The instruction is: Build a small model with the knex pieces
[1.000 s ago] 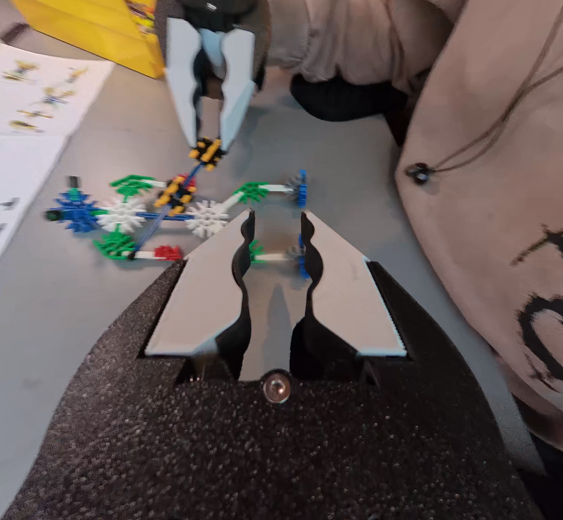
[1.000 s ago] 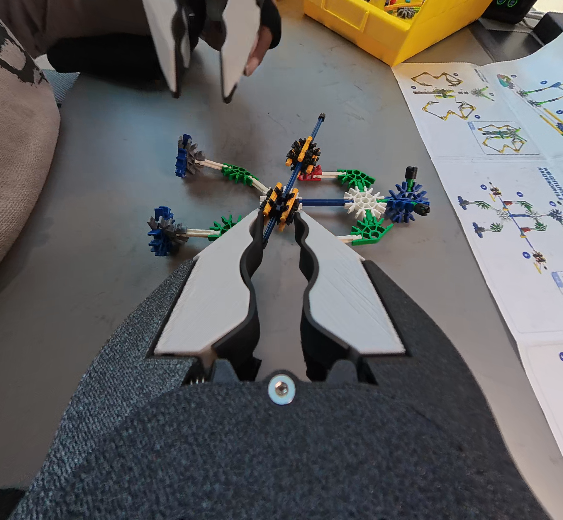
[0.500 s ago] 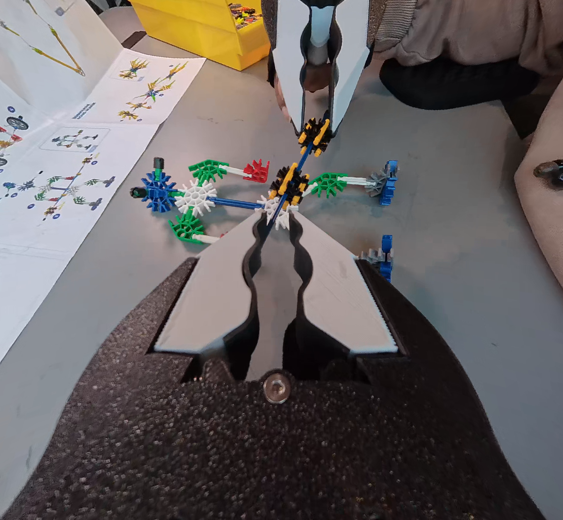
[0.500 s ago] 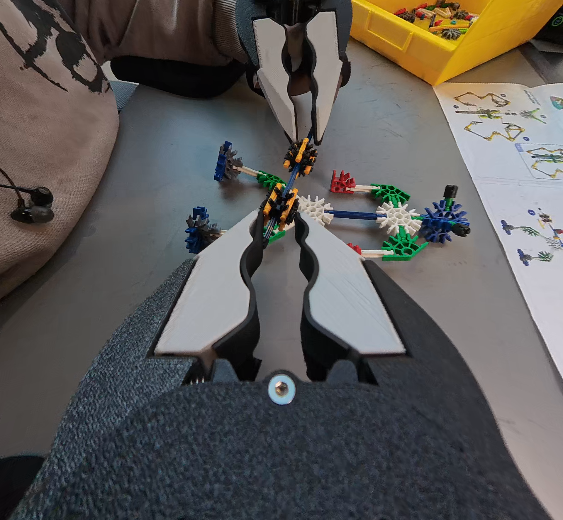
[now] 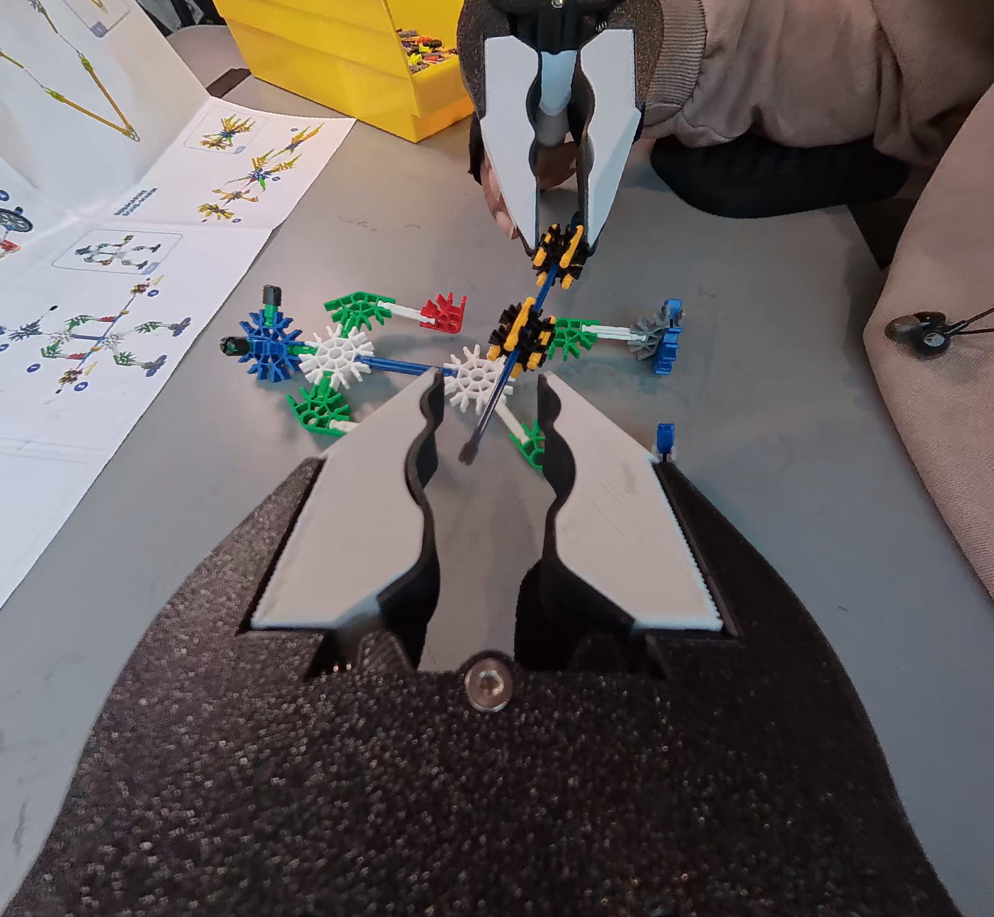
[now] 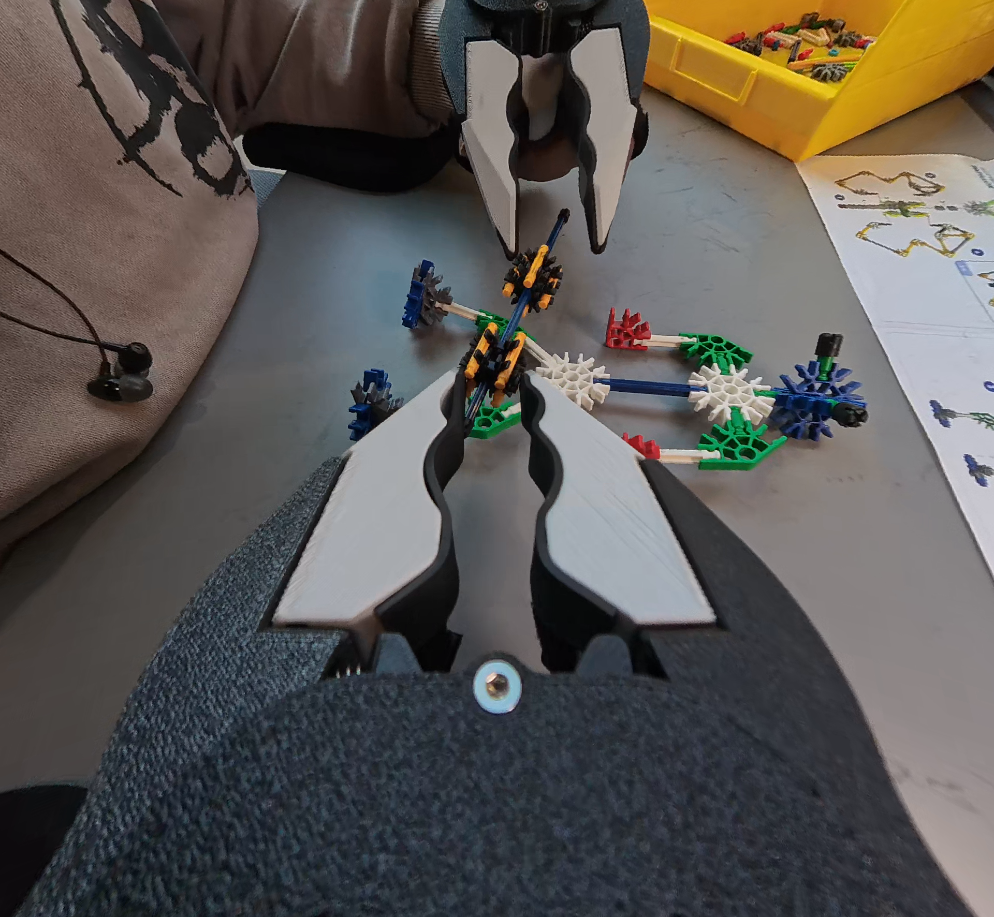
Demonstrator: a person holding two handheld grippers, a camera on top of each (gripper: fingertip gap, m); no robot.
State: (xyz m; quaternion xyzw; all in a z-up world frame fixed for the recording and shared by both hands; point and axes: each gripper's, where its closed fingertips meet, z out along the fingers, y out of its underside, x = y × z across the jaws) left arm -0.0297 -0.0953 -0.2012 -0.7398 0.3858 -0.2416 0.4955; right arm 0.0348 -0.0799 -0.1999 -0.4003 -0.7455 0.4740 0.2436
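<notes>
Because the two grippers face each other across the desk point(image 5: 753, 407), the thin blue rod point(image 5: 497, 396) runs almost straight along the line between them, and that is the relation to watch.

Your right gripper point(image 6: 490, 380) is clamped on the black-and-yellow wheel point(image 6: 492, 359) at its own end of the rod. The second black-and-yellow wheel point(image 5: 522, 334) sits further along the same rod, toward your left side. Past that wheel the rod is bare, and its dark free tip points at your left gripper point(image 5: 489, 383).

Your left gripper stands with its jaws apart, holding nothing. In the left wrist view the rod's tip lies inside the gap between the two fingers, just short of the wavy inner pads and touching neither. So the left gripper is nearer the free end, and the right one already has the far end.

The rod's long axis is slightly skewed: seen from the left wrist, it slants from upper right down to lower left. It appears tilted rather than flat, and it crosses above a white snowflake connector point(image 5: 476, 377) of the flat rod-and-connector model point(image 5: 333, 353) lying on the desk.

A yellow bin point(image 5: 322, 20) of loose parts and a printed instruction sheet point(image 5: 161, 246) lie beyond the model, well apart from both grippers.
</notes>
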